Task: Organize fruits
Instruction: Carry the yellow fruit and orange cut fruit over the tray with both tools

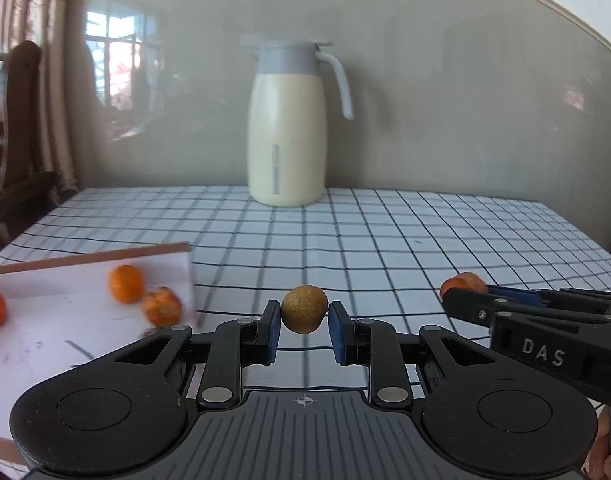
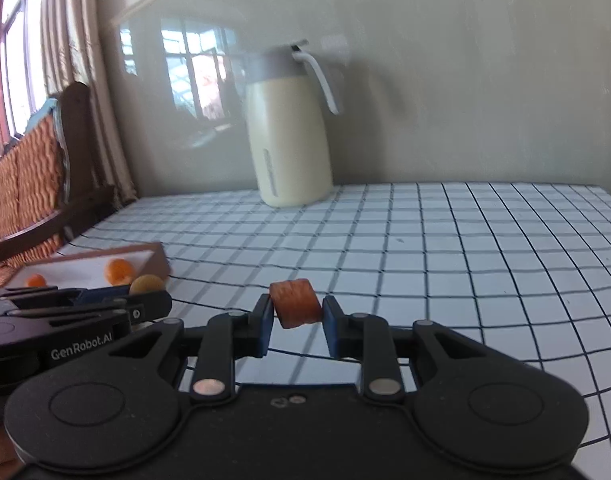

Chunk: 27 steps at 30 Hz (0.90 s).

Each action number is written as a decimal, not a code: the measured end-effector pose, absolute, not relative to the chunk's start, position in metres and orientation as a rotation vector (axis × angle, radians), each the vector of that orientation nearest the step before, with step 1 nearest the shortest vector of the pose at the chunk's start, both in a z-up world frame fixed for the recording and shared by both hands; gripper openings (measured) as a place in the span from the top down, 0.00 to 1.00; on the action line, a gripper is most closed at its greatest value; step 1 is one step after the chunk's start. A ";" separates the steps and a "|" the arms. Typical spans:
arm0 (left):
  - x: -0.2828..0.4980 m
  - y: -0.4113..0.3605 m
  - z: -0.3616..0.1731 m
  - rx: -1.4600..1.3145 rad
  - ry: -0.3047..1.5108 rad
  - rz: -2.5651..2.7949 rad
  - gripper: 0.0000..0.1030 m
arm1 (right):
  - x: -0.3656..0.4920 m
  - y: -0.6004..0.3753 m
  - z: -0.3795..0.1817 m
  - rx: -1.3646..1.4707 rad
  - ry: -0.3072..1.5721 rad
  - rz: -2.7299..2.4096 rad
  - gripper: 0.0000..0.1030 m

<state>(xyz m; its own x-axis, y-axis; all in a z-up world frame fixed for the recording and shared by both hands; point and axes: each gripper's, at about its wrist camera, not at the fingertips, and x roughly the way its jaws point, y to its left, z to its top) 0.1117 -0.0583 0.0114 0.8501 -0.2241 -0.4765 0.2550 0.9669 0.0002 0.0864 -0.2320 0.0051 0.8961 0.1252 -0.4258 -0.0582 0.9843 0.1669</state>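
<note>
My left gripper (image 1: 304, 322) is shut on a brownish-yellow round fruit (image 1: 304, 309), held above the checked tablecloth (image 1: 385, 240) just right of a shallow white cardboard box (image 1: 45, 320). The box holds three orange fruits (image 1: 125, 283). My right gripper (image 2: 297, 322) is shut on a reddish-orange fruit (image 2: 295, 303), held above the cloth. It shows at the right in the left wrist view (image 1: 463, 284). In the right wrist view the left gripper (image 2: 149, 300) with its fruit (image 2: 146, 283) is at the left, in front of the box (image 2: 153, 258).
A cream thermos jug (image 1: 285, 128) with a grey lid stands at the back of the table against the wall. A wooden chair (image 2: 45, 184) with an orange cushion stands left of the table, by a curtain.
</note>
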 end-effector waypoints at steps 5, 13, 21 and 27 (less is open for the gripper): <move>0.101 -0.028 0.023 0.045 0.454 -0.196 0.75 | 0.084 -0.212 0.015 0.135 0.393 0.142 0.83; 0.094 0.020 0.028 0.010 0.429 -0.092 0.75 | 0.088 -0.178 0.022 0.135 0.352 0.223 0.83; 0.090 0.058 0.032 -0.020 0.397 0.003 0.75 | 0.089 -0.139 0.025 0.105 0.313 0.295 0.83; 0.090 0.088 0.029 -0.040 0.398 0.076 0.75 | 0.093 -0.117 0.027 0.103 0.295 0.327 0.83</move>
<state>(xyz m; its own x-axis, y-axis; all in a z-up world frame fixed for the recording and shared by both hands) 0.0900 0.0877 0.0292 0.9191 0.0657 -0.3885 -0.0814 0.9964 -0.0241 0.0932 -0.1169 0.0270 0.9047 0.3310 -0.2683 -0.3011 0.9422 0.1471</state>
